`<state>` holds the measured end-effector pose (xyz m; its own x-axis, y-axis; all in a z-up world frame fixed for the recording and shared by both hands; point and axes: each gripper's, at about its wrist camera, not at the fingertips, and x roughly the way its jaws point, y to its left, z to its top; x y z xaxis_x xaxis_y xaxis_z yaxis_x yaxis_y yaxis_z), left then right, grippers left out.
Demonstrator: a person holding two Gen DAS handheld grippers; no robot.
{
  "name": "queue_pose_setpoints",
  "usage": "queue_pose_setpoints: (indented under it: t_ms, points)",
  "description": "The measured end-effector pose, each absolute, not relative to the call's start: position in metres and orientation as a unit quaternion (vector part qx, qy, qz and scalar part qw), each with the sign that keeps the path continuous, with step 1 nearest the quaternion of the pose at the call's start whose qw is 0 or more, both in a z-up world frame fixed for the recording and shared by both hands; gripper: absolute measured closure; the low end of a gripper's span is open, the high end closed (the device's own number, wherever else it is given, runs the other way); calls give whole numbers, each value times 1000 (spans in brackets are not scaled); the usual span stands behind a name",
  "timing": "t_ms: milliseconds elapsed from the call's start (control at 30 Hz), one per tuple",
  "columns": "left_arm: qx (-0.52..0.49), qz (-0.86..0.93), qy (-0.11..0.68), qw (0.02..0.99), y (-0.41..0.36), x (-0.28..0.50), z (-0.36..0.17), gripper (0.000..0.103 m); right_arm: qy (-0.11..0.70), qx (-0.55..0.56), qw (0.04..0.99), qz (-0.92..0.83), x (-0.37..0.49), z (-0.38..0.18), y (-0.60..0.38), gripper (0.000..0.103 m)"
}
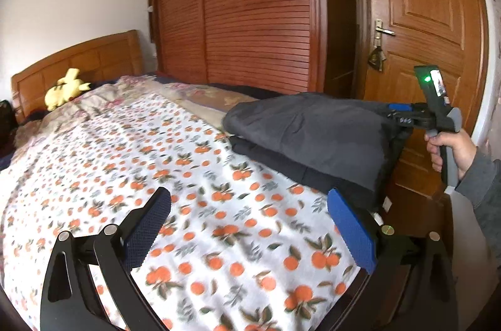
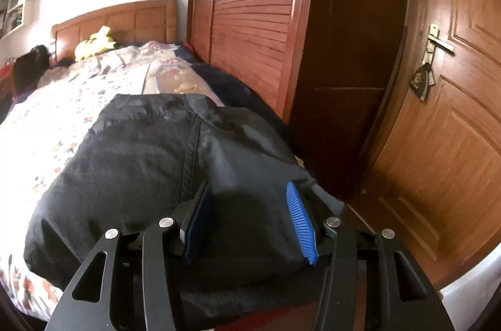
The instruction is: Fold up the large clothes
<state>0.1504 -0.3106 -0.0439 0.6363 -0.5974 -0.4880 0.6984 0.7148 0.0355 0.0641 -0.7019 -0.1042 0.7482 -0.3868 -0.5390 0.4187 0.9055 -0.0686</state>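
Note:
A dark grey folded garment (image 1: 313,134) lies at the right foot corner of the bed, on the orange-print sheet (image 1: 188,206); its near end hangs over the bed edge. My left gripper (image 1: 250,234) is open and empty above the sheet, to the left of the garment. My right gripper (image 2: 250,221) is open, its blue pads astride the near edge of the garment (image 2: 156,168), the cloth between them but not pinched. In the left wrist view the right gripper (image 1: 396,113) sits at the garment's right end, held by a hand.
A wooden headboard (image 1: 78,62) and a yellow plush toy (image 1: 67,88) are at the far end of the bed. A slatted wardrobe (image 1: 250,12) and a wooden door (image 1: 422,33) stand close on the right. A floral quilt (image 1: 141,93) lies beyond the sheet.

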Motion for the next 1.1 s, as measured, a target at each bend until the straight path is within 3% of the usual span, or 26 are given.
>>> queue_pose_setpoints:
  t_ms: [300,600,1100]
  points:
    - [88,-297,230,923,-228,124,-30,2,214,11,964,-156,38,-55,-613,29]
    - [64,-215,234,946,-137,90,-20,2,198,21,980,1,40,-57,-465,7]
    - [8,-85,253,964,-35,43,-34,3,217,35,964,147,36,-91,-289,8]
